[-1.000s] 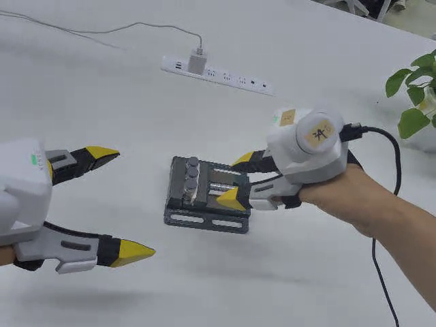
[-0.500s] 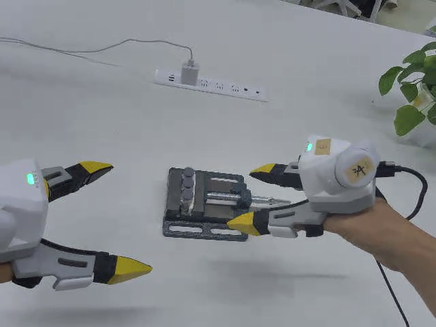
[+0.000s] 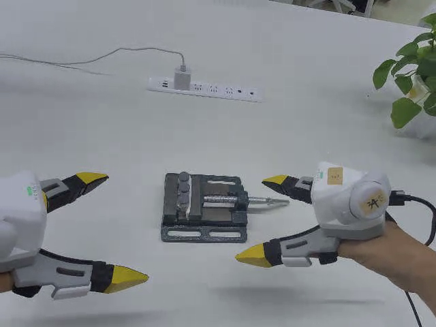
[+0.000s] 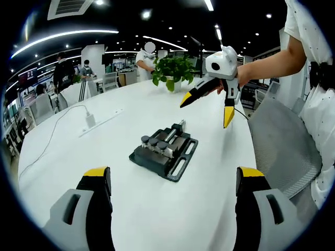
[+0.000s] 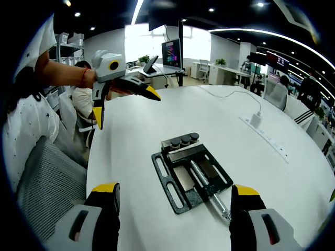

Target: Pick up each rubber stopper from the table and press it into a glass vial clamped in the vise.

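A dark metal vise point(image 3: 204, 216) sits mid-table, its screw handle point(image 3: 269, 201) pointing right. Its jaws clamp a row of three vials point(image 3: 184, 188) with grey stoppers on top, also seen as vials point(image 4: 155, 141) and vials point(image 5: 184, 139). My left gripper point(image 3: 112, 228) hovers open to the left of the vise, nothing between its fingers. My right gripper point(image 3: 261, 219) hovers open just right of the vise, level with the handle's tip and empty. The vise point(image 4: 172, 157) lies ahead of my left gripper point(image 4: 174, 175); the vise point(image 5: 183, 180) lies between the fingers of my right gripper point(image 5: 175, 189).
A white power strip point(image 3: 204, 88) with a plugged charger point(image 3: 182, 78) and its cable lies at the far side of the table. A potted plant point(image 3: 412, 75) stands at the right edge. A mesh chair point(image 4: 280, 141) and people are beyond the table.
My right gripper has pulled back from over the vise, to the right and nearer to me, still open. The left gripper has hardly moved. The head camera has shifted.
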The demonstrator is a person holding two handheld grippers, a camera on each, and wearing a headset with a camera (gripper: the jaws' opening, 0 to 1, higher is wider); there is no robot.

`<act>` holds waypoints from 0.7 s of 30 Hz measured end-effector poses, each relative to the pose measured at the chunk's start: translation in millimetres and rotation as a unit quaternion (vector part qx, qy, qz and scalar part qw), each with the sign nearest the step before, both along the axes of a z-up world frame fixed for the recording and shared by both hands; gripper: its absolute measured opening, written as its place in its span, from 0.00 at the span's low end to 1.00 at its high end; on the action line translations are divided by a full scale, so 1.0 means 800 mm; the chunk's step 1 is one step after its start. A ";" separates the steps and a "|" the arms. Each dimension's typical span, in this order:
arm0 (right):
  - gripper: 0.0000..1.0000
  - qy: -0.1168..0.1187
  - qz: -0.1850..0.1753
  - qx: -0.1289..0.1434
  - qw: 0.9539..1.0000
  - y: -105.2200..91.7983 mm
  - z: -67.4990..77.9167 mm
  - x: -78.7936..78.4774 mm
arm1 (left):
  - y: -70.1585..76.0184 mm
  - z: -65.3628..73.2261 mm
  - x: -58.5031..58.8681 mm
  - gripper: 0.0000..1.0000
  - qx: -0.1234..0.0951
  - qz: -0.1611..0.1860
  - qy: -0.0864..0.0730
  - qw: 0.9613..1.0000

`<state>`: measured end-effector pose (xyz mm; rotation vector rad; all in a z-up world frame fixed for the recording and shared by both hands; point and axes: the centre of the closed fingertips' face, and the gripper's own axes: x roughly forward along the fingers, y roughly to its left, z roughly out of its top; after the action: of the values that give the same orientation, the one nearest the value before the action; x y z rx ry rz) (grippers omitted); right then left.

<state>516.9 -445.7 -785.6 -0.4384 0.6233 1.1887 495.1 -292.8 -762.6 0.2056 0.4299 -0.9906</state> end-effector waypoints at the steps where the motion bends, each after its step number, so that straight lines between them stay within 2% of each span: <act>1: 0.87 0.001 -0.001 0.001 1.000 -0.001 -0.001 -0.001 | -0.001 -0.001 0.000 0.99 0.001 -0.001 0.000 1.000; 5: 0.91 0.003 -0.002 0.012 1.000 -0.001 0.001 -0.004 | -0.002 -0.004 0.001 0.99 0.008 -0.005 0.001 1.000; 21: 0.92 -0.004 -0.012 0.027 1.000 -0.008 0.007 -0.003 | -0.004 -0.004 -0.001 0.99 0.019 -0.008 0.006 1.000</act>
<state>514.5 -451.8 -780.2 -0.3892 0.5858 1.1781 494.0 -295.9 -765.9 0.2375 0.4597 -1.0014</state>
